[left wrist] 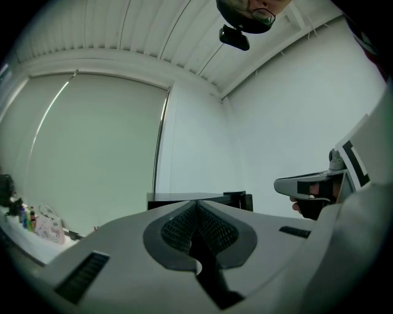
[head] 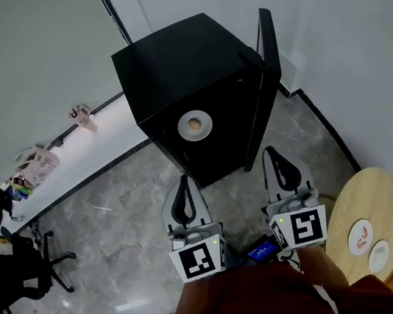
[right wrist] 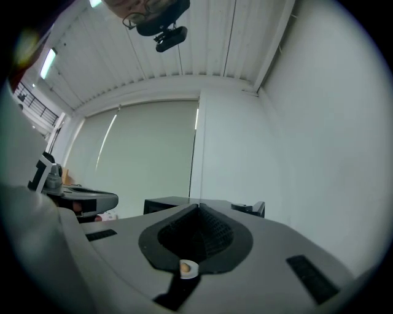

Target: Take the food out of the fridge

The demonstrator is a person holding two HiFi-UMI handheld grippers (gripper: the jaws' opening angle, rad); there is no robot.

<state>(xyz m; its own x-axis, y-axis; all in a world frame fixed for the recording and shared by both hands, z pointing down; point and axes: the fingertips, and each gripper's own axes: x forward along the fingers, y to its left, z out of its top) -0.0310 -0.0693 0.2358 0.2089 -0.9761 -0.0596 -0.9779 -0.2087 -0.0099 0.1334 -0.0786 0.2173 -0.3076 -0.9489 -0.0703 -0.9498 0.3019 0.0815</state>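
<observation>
the food (head: pixel 194 124), a small brown piece, sits on a round pale plate (head: pixel 207 130) on top of the black fridge (head: pixel 174 67), ahead of both pairs of jaws and between their two lines of aim, well apart from either tip. in the right gripper view the same plate and food show small through the notch just under the meeting pads. the fridge door (head: pixel 267 36) stands swung out on the side ahead of the right gripper's jaws; what is inside the fridge cannot be made out. the left gripper (head: pixel 183 180) is held level over the grey marbled floor (head: pixel 117 218), its jaws pressed together at the tips with nothing between them, pointing toward the front of the fridge. the right gripper (head: pixel 269 151) is level beside it, jaws likewise closed tip to tip and empty, aimed near the door's lower edge. behind each pair of jaws sits that gripper's marker cube (head: pixel 198 258), and behind those the person's red sleeve (head: pixel 258 302). out to the right of the right jaws, and behind their tips, stands a round wooden table (head: pixel 381 192) bearing two small pale discs (head: pixel 361 237). far off to the left of the left jaws a white ledge (head: pixel 108 141) runs along the wall with a pink bag (head: pixel 38 168) and a cup (head: pixel 84 119) on it, and a black office chair (head: pixel 18 272) stands on the floor near it.
</observation>
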